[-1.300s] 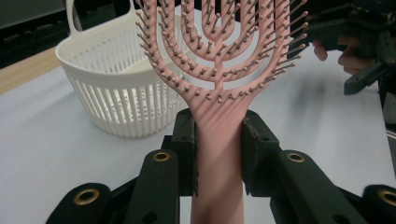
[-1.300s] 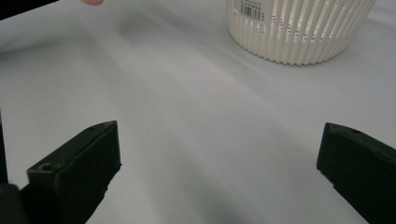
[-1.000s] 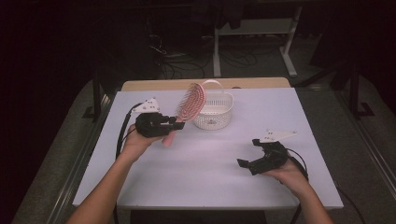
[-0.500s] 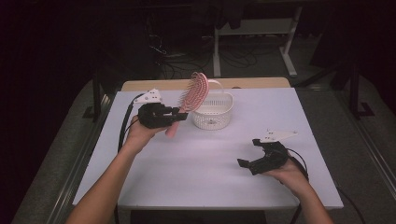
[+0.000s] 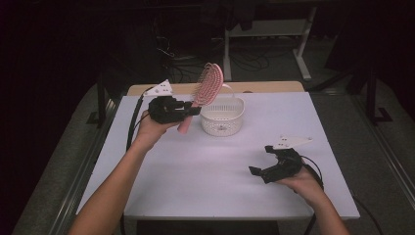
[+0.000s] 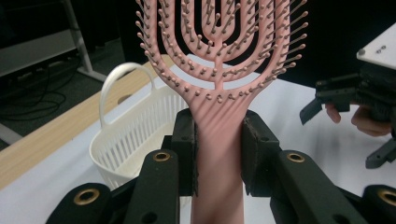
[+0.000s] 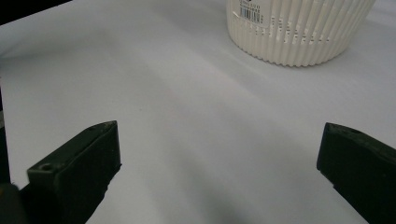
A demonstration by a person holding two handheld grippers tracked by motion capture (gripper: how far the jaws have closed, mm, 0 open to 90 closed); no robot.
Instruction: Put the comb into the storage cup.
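High view: left gripper [image 5: 188,110] is clamped on the handle of the pink hairbrush [image 5: 207,87], held in the air just left of the white basket [image 5: 222,115]. Brush long axis runs up and to the right, head leaning over the basket's near-left rim, handle end pointing down at the table [image 5: 195,176]. So the basket lies right of and below the brush head; my read is the next move is tipping or lowering the brush into it. The left hand is clearly the nearer one. Right gripper [image 5: 266,164] sits low near the front-right of the table, well apart from the basket, jaws wide and empty.

Left gripper view: both pads press the brush [image 6: 218,116] at its neck, just below the bristle field. Basket [image 6: 135,135] sits behind and to the left, its handle loop upright. Top of the brush head is cut off by the frame; the handle end is hidden between the jaws.

Right gripper view: jaws spread far apart, nothing between them, bare table [image 7: 177,121] ahead. Basket [image 7: 299,32] at the top, upper part cut off; its inside can't be seen.
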